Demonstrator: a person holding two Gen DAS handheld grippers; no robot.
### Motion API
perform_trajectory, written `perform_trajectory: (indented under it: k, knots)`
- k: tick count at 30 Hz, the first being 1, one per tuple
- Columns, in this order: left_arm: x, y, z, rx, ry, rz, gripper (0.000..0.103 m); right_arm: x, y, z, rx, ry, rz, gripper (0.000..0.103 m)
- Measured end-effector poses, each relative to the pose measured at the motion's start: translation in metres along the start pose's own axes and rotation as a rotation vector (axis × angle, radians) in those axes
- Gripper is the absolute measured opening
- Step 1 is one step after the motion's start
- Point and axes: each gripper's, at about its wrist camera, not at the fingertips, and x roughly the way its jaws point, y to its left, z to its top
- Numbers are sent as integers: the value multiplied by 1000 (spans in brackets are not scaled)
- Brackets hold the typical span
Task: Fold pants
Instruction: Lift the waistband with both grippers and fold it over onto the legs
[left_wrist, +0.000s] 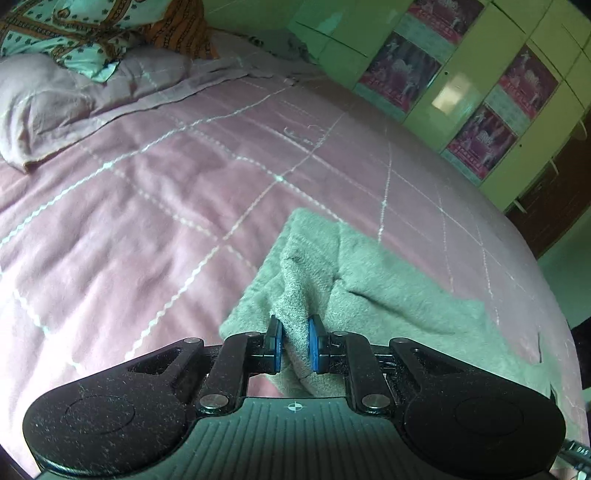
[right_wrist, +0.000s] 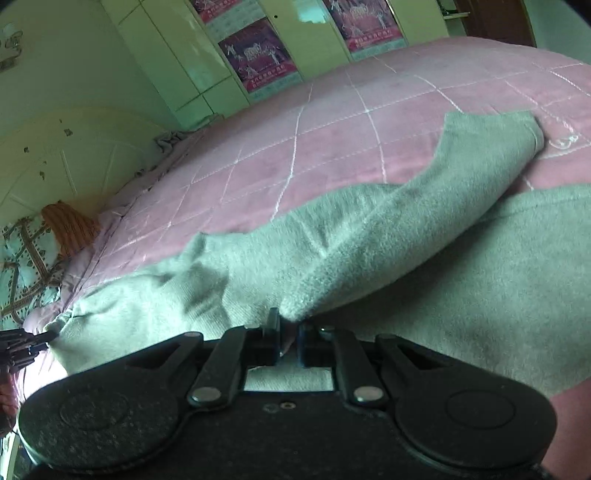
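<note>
Fold in progress, grey-green fleece pants (right_wrist: 369, 236) on a bed with a pink quilted bedspread (left_wrist: 155, 192). Left gripper (left_wrist: 294, 345): jaws clenched on a bunched ridge of the pants fabric, which rises straight ahead from between the blue pads (left_wrist: 277, 349) and spreads away to the right of the jaws. Right gripper (right_wrist: 290, 341): jaws closed on an edge of the same garment; a lifted flap climbs ahead and to the right of the jaws, while a lower layer lies flat on the bedspread to the right of and beneath them. The left gripper appears in the right wrist view at far left, at the edge of the cloth.

Judged step: both ends of one edge are held and raised, so the fold-over itself is in hand and not yet laid down. The next move calls for carrying both grippers together across the lower layer, keeping the held edge taut and level so the flap lands square, then lowering before releasing. Uneven travel would likely skew the fold.

Writing: the posters (left_wrist: 400, 72) on the green wardrobe doors (left_wrist: 461, 62) beyond the jaws carry figures and lines of text too small to read. White lettering on a part at the lower right corner of the left wrist view is only partly visible. No garment label shows.
</note>
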Motion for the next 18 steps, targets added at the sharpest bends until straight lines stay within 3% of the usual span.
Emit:
perform_trajectory:
  k: [1, 3, 4, 5, 6, 7, 9, 11, 13, 15, 18]
  knots:
    - [-3, 2, -2, -26, -14, -9, 17, 8, -4, -3, -3, 30, -27, 13]
    - [-9, 0, -4, -38, -35, -5, 33, 18, -11, -8, 27, 69, -45, 15]
    - [-9, -1, -4, -28, -36, 10, 54, 15, -11, -7, 40, 54, -39, 23]
    - [-8, -3, -5, -20, -41, 25, 64, 12, -11, -6, 44, 41, -42, 28]
    - [-5, -4, -4, -14, -41, 28, 64, 12, -10, -5, 44, 32, -49, 36]
    - [-3, -4, -3, -13, -37, 28, 64, 13, -9, -5, 45, 34, -51, 36]
    - [2, -7, -1, -3, -37, 46, 50, 17, -9, -1, 50, 36, -56, 36]
    - [6, -6, 2, -6, -38, 62, 24, 20, -12, 1, 59, 35, -54, 33]
    - [-1, -3, 6, -32, -70, 36, 14, 26, -14, 3, 53, 37, -64, 11]
    - [-16, 2, 10, -62, -115, -21, 12, 21, -15, 3, 69, 28, -44, 9]
    - [-19, 5, 7, -28, -119, -4, 11, -3, -3, 3, 32, -34, 0, 8]
